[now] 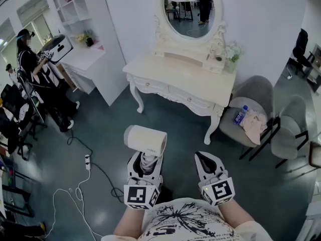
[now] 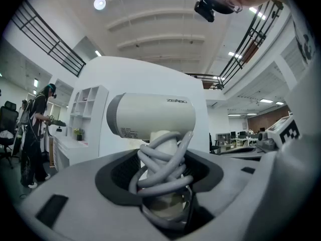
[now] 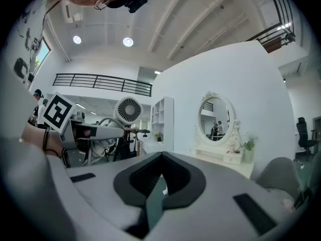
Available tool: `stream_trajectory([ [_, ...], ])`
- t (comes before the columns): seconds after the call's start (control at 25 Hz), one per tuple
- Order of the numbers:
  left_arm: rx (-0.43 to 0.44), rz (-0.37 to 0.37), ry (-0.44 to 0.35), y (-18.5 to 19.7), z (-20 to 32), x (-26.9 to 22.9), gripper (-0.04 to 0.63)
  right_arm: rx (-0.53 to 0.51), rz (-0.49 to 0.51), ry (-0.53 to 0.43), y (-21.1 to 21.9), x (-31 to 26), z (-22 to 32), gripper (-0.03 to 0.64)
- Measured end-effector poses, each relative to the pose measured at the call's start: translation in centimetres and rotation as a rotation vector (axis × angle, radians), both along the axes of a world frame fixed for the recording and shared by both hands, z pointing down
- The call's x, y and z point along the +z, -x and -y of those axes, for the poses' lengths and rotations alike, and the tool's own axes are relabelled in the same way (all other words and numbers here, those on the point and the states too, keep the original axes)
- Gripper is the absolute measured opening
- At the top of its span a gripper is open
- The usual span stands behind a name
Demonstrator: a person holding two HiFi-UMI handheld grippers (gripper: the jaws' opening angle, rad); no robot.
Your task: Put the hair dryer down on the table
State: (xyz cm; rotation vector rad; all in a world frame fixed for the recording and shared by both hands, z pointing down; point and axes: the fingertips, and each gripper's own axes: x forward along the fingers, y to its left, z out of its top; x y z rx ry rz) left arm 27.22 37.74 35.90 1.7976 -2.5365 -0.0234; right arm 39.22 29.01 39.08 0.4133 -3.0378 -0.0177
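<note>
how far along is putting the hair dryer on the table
Done: the hair dryer is picked up, with the left gripper clamped on its cord-wrapped handle.
In hand: it is held over the floor, well short of the white dressing table.
Left: carry it to the table, set it on the bare top and open the jaws.
The right gripper is shut and empty.

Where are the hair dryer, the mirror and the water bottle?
hair dryer (image 1: 146, 139), head view, on its cream barrel.
mirror (image 1: 190, 9), head view, middle of the glass.
water bottle (image 1: 240, 116), head view, on its body.
</note>
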Motion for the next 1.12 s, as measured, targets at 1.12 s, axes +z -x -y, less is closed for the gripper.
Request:
stream_trajectory([
  [1.12,0.019,0.047,0.028,12.3,3.2,1.6,0.255,0.014,-0.048,0.071,13.3,2.4,3.0,0.018],
])
